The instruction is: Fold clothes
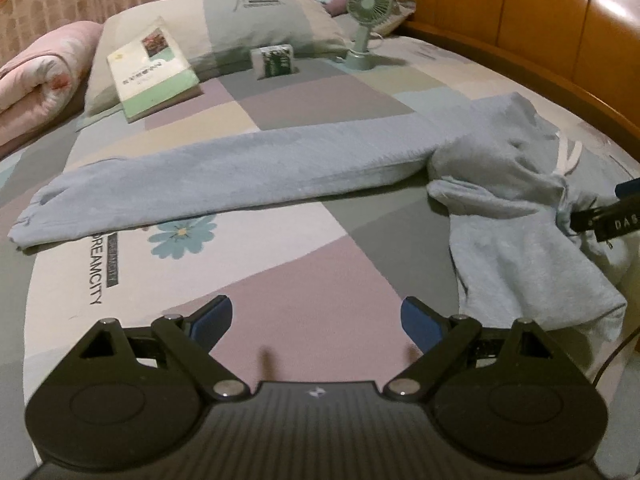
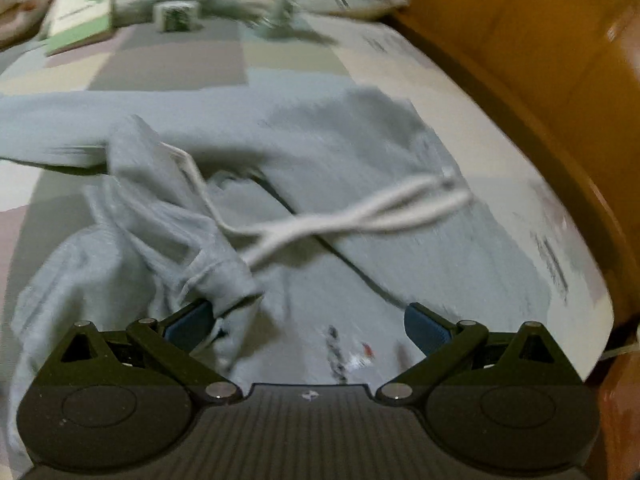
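Light blue sweatpants lie on the bed. One leg stretches flat from left to right; the waist and the other leg are bunched at the right edge. My left gripper hangs open over bare sheet in front of the flat leg, with nothing between its fingers. A black part of my right gripper shows at the right edge, against the bunched cloth. In the blurred right wrist view my right gripper stands open over the sweatpants' waist. A folded hem lies against its left finger, and the white drawstring runs just ahead.
On the patterned sheet beyond the pants are a book, a small tissue pack and a green desk fan by a pillow. A rolled pink quilt lies far left. A wooden bed frame bounds the right side.
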### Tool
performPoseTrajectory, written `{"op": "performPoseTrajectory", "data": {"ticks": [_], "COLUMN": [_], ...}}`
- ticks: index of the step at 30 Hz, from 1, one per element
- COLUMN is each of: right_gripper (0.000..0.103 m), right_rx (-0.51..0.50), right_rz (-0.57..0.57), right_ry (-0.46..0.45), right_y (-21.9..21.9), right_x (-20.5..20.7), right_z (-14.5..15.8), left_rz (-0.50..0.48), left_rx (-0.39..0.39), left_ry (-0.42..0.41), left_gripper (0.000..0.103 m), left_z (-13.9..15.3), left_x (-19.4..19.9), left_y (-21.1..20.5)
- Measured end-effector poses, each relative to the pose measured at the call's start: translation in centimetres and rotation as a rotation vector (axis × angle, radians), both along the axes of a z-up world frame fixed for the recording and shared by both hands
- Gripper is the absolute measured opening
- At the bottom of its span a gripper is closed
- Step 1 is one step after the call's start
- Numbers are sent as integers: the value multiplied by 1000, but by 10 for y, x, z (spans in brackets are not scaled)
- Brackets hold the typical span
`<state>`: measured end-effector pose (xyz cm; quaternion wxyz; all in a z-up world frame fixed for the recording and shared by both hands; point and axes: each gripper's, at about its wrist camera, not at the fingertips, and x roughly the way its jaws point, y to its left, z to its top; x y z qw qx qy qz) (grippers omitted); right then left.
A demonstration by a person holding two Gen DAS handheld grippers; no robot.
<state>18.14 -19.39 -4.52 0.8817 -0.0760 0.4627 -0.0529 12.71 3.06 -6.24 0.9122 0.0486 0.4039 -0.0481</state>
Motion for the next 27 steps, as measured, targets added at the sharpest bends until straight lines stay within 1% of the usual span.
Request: {"op": "performPoseTrajectory", "data": {"ticks": [3, 6, 8, 10, 11, 13, 14, 16, 18, 21, 23, 25, 27], "right_gripper": [103, 103, 103, 103, 103, 103, 103, 103, 103, 103, 103, 103, 103], "right_rx": [43, 45, 61, 87, 98, 97, 79, -7, -139, -336, -452, -490, -467], "right_rz": [2, 54, 132, 244, 306, 433, 489, 584, 637, 660, 645, 624, 601], "right_ry": [-12, -56, -97, -128, -134, -117, -97, -41, 28, 85, 100, 91, 59], "right_y": [-5, 9, 24, 45, 55, 80, 91, 115, 132, 139, 141, 137, 136], "right_x": [-8, -19, -31, -42, -46, -52, -54, -58, -59, -62, -60, -56, -50], "right_z": [9, 29, 45, 60, 65, 67, 65, 48, 24, -11, -25, -28, -18], "left_rz": [0, 11, 11, 13, 16, 28, 34, 42, 48, 54, 56, 49, 38], "left_rx": [4, 7, 10, 14, 18, 25, 26, 21, 16, 12, 9, 7, 7], "left_ry": [8, 17, 17, 17, 18, 16, 14, 13, 11, 14, 17, 19, 20], "left_gripper": [91, 91, 91, 91, 91, 91, 91, 91, 91, 91, 91, 91, 91], "left_z": [-2, -5, -5, -5, -5, -5, -4, -3, -2, -3, -4, -5, -5], "left_x": [2, 5, 5, 5, 4, 3, 3, 1, -1, -2, -1, 0, 1], "left_y": [0, 1, 1, 2, 3, 6, 8, 12, 17, 20, 20, 18, 15]}}
